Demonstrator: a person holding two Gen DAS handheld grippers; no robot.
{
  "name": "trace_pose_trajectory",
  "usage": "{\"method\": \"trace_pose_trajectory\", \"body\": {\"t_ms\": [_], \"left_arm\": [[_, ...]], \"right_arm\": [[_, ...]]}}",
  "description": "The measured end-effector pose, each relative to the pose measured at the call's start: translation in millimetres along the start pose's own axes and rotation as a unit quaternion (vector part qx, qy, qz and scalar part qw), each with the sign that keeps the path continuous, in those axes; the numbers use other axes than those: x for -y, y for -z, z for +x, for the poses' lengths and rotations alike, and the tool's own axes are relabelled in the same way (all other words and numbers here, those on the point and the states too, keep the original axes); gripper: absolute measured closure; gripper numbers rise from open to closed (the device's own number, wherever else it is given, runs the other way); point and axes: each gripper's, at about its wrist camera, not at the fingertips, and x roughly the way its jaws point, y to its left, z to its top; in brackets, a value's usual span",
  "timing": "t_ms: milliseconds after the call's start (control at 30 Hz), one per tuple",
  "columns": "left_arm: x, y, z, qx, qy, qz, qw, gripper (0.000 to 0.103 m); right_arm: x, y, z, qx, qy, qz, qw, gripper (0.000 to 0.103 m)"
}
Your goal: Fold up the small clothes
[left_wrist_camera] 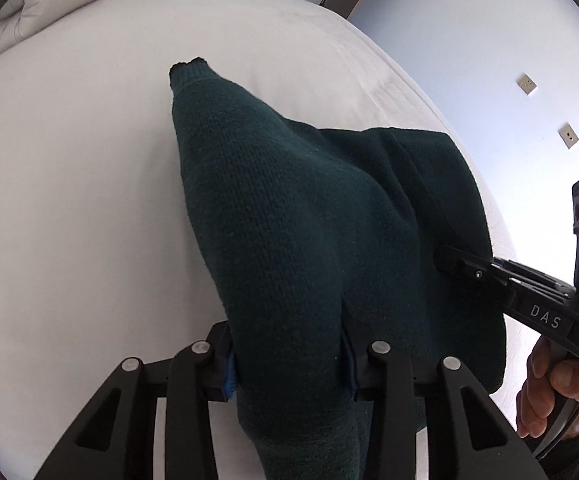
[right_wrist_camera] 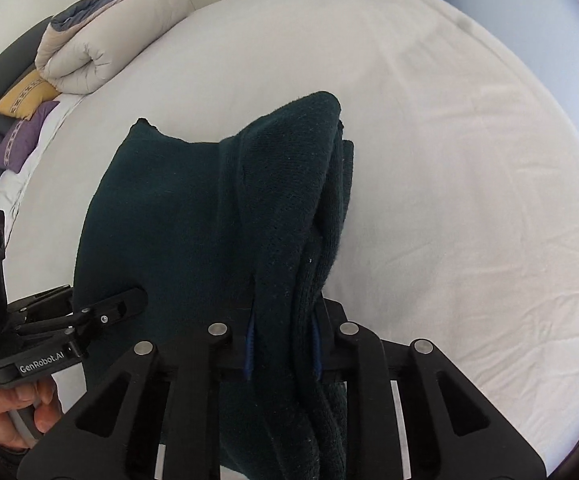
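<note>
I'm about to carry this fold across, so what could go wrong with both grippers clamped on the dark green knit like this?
1. The right gripper pinches several bunched layers of the dark green knit garment; an inner layer might slip out.
2. The left gripper holds a thick wad, so the fold may land lumpy.
3. The hanging sleeve end could drag on the white bed sheet and tuck under.
</note>
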Motion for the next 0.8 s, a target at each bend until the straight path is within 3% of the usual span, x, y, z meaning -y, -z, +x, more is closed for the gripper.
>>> {"method": "trace_pose_trajectory", "body": {"t_ms": [100,233,467,667,700,767,800], "left_arm": [[0.1,16.6,-42.6,0.019,-0.007,0.014,0.9997,0.063],[-4.7,48.2,-97.9,0.035,-0.013,0.039,0.9985,0.062],[-36.5,126.2,-145.8,0.019,-0.032,0.036,0.9987,0.062],[-67.0,181.3,-111.2,-0.015,-0.039,0.020,0.9989,0.059],[-72.3,186.9,-97.9,-0.026,-0.046,0.018,0.9984,0.054],[-81.3,193.0,-87.8,-0.008,-0.044,0.014,0.9989,0.045],[-84.6,193.2,-86.5,-0.003,-0.038,0.005,0.9993,0.042]], "right_arm": [[-26.1,19.3,-38.2,0.021,0.005,-0.029,0.999,0.084],[-54.2,50.1,-85.7,0.039,-0.029,-0.039,0.998,0.084],[-117.9,123.9,-118.8,0.018,-0.078,-0.065,0.995,0.084],[-117.0,184.6,-75.9,-0.031,-0.102,-0.026,0.994,0.084],[-110.5,191.0,-57.2,-0.045,-0.104,-0.011,0.993,0.084],[-90.8,206.8,-32.9,-0.052,-0.098,0.020,0.994,0.081],[-77.8,212.7,-22.3,-0.051,-0.114,0.043,0.991,0.080]]}}
